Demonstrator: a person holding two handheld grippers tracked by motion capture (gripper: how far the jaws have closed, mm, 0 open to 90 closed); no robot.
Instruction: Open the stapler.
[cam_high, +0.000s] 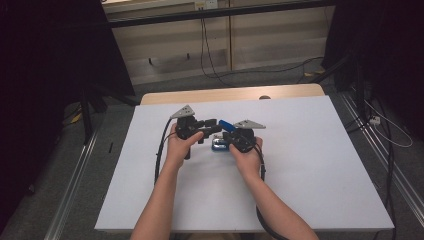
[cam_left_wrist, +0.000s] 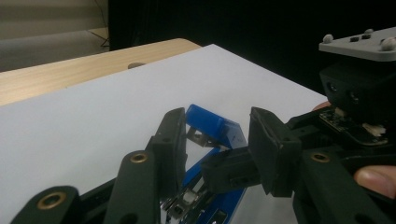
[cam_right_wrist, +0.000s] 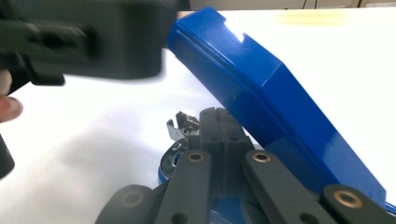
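Near the counter's (cam_high: 300, 165) middle, the stapler's (cam_high: 220, 144) lid is swung up: left hand-held gripper (cam_left_wrist: 217, 140) jaws apart around it, right hand-held gripper (cam_right_wrist: 219, 128) pinched together on the metal inside, so a slip could snap it shut.

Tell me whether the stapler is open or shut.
Open. The stapler's blue top is swung up at an angle, clear of the base, with the metal staple channel exposed beneath.

Bare forearms; both black grippers, left gripper (cam_high: 212, 128) and right gripper (cam_high: 231, 136), carry grey triangular plates, brass rivets, black cables
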